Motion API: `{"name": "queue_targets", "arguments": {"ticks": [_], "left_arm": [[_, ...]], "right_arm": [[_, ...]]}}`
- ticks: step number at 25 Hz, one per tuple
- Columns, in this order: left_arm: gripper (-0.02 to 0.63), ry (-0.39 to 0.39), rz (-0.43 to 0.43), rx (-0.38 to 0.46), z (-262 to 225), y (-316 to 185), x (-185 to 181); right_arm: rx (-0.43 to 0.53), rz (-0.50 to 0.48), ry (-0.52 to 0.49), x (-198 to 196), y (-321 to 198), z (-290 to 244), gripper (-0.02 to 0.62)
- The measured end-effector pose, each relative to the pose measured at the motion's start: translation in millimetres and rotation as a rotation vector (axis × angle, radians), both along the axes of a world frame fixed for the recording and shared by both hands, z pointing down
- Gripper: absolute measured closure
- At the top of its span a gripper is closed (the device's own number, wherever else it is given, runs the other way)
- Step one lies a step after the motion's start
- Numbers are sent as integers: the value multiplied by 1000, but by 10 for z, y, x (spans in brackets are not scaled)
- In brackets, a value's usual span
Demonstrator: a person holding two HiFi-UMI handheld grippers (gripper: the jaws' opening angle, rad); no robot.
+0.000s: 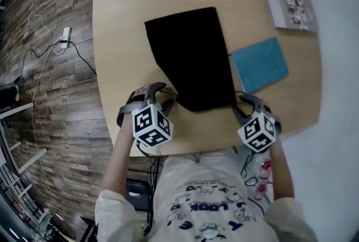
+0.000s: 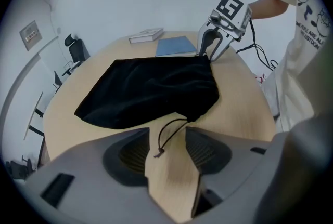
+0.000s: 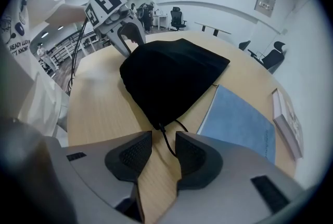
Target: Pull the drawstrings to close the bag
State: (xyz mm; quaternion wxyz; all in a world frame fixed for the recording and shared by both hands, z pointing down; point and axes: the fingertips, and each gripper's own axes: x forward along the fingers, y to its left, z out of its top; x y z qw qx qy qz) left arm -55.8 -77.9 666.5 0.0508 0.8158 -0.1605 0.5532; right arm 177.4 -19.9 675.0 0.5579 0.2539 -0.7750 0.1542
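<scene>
**Editor:** Where does the bag sit?

**Photographer:** The black bag (image 1: 190,58) lies flat on the round wooden surface (image 1: 123,22), its drawstring end toward the person at the near edge. A teal notebook (image 1: 259,64) lies just beside its right side, and a book (image 1: 290,9) rests farther off, near the far right rim.

**Editor:** And the tongs?

**Photographer:** One pair at each near corner of the bag, both angled steeply down. The left tongs (image 1: 166,96) stand released, jaws spread. The left drawstring (image 2: 169,134) loops out of the bag's corner and trails between them, its knotted end on bare wood. Neither pad presses on it.

**Editor:** Same on the other side?

**Photographer:** Much the same. The right tongs (image 1: 241,107) are also released. The right drawstring (image 3: 167,142) runs from the bag's corner down through the gap between the ribbed pads, and the jaws stand apart on either side of the cord.

**Editor:** Is the bag drawn closed?

**Photographer:** Its near end looks only slightly gathered, and the fabric lies broad and flat across the wood.
</scene>
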Motion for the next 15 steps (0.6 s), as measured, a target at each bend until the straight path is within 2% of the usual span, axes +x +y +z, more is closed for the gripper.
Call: {"name": "queue_targets", "arguments": {"ticks": [4, 7, 9, 11, 13, 15], "left_arm": [[397, -57, 55, -40, 97, -16, 31], [405, -60, 68, -84, 91, 2, 17], [441, -52, 81, -115, 92, 65, 28], [526, -38, 74, -155, 103, 161, 51], [597, -24, 30, -166, 116, 211, 64], [598, -31, -36, -148, 126, 200, 31]], "right_arm": [[-52, 1, -19, 12, 18, 26, 463], [-96, -3, -43, -54, 45, -15, 519], [-120, 12, -64, -94, 76, -38, 565], [-134, 42, -81, -105, 95, -40, 585], [-134, 68, -81, -82, 88, -33, 588], [-114, 90, -70, -37, 47, -46, 589]]}}
